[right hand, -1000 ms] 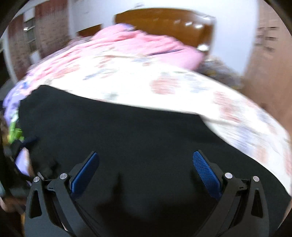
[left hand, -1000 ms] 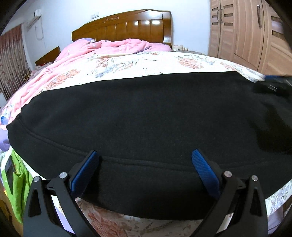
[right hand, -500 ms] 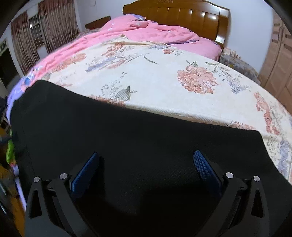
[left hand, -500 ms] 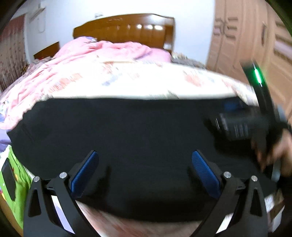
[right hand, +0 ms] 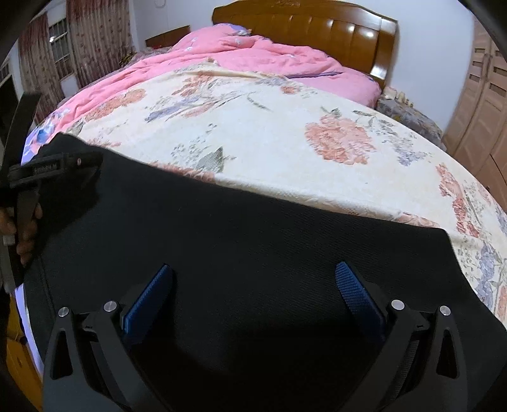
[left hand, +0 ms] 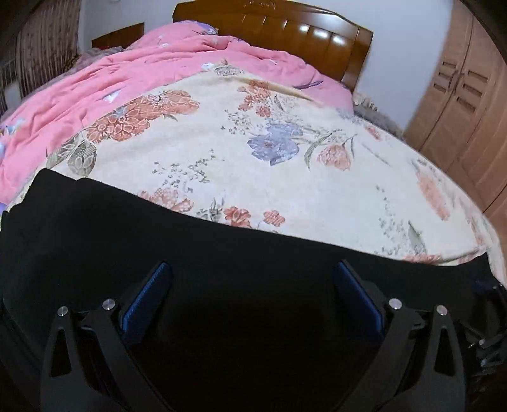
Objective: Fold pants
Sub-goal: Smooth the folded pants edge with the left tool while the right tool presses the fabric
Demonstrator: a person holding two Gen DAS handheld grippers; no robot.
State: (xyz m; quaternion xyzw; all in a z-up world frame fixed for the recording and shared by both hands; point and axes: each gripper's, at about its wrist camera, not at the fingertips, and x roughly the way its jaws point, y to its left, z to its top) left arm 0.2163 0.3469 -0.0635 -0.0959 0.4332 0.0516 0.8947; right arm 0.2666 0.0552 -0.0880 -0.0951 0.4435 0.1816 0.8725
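Black pants [left hand: 240,285] lie flat across the near end of the bed, filling the lower half of both wrist views [right hand: 253,260]. My left gripper [left hand: 252,269] hovers just over the cloth, open, with nothing between its blue pads [left hand: 147,298]. My right gripper [right hand: 253,271] is likewise open above the fabric, its blue pads [right hand: 356,294] wide apart. In the right wrist view the left gripper's black body [right hand: 47,171] and a person's hand [right hand: 25,228] show at the left edge. The near edge of the pants is hidden under the grippers.
The bed carries a cream floral blanket [left hand: 285,164] beyond the pants and a pink quilt [left hand: 142,73] toward the wooden headboard [left hand: 279,28]. A wooden wardrobe [left hand: 465,104] stands at the right. Curtains [right hand: 85,41] hang at the left.
Both grippers have moved forward and lower over the pants, so the cloth's near hem has left the left view. Both stay open. The right gripper is mostly out of the left view.
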